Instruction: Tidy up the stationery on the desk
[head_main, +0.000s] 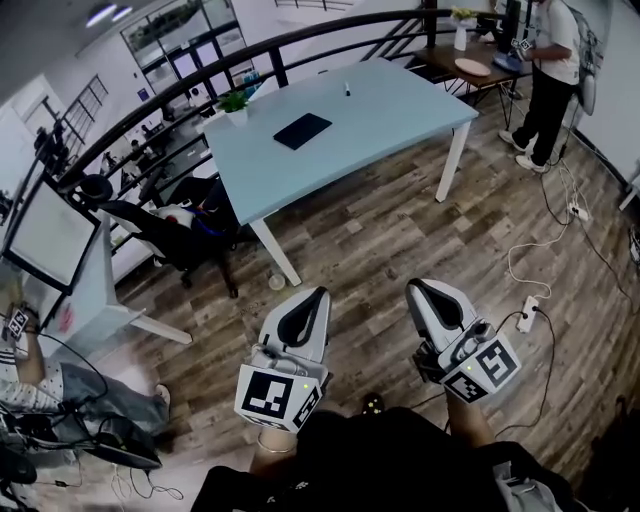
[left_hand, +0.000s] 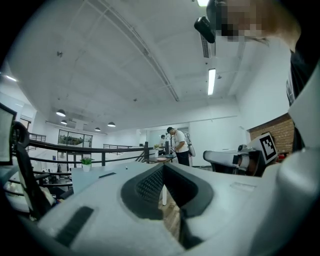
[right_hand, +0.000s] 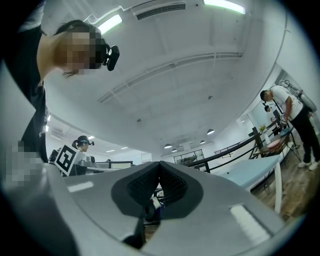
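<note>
Blue table (head_main: 385, 110), notebook (head_main: 302, 131) atop, lies well off, so left hand-held gripper (head_main: 319, 293) and right hand-held gripper (head_main: 414, 287) hang closed, empty.

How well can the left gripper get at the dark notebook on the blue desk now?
Probably not yet. The left gripper, jaws shut, is over the wooden floor, well short of the desk; nothing blocks the way to the notebook.

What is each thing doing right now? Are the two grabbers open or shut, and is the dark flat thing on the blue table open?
Left gripper: shut, holding nothing.
Right gripper: shut, holding nothing.
Dark notebook: lying flat on the table, looks closed.
Potted plant: upright at the table's corner.
Pen: on the table, too small to tell more.
</note>
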